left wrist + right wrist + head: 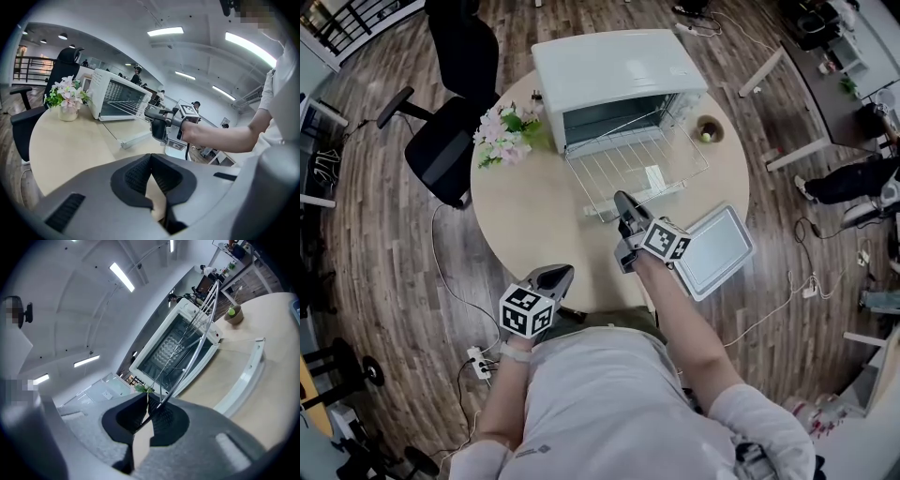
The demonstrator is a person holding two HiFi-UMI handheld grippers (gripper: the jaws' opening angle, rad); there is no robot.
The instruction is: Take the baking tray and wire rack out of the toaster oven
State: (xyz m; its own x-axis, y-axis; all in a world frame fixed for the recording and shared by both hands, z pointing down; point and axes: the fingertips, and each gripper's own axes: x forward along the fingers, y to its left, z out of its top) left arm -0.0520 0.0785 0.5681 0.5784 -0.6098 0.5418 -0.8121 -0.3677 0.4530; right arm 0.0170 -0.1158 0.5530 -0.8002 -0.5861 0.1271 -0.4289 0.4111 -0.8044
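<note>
- Progress: tray [717,248] is already out and lies flat on the table [525,225], just right of the right tongs [623,200]. The rack [637,161] is drawn most of the way out of the oven [609,66], with its far end at the mouth.
- Right tongs: closed on the rack's front wire, which runs between the pads. The rack stretches ahead of them toward the oven.
- Left tongs [560,275]: closed with nothing between them, at the near table edge, well apart from the rack.
- Left to do, by judgement: draw the rack clear and set it down.
- Edges: the open door's handle [667,191] lies under the rack, just beyond the right tongs' tips.
- Room: bare table lies left of the right tongs and ahead of the left. Flowers [506,136] and cup [707,129] flank the oven.
</note>
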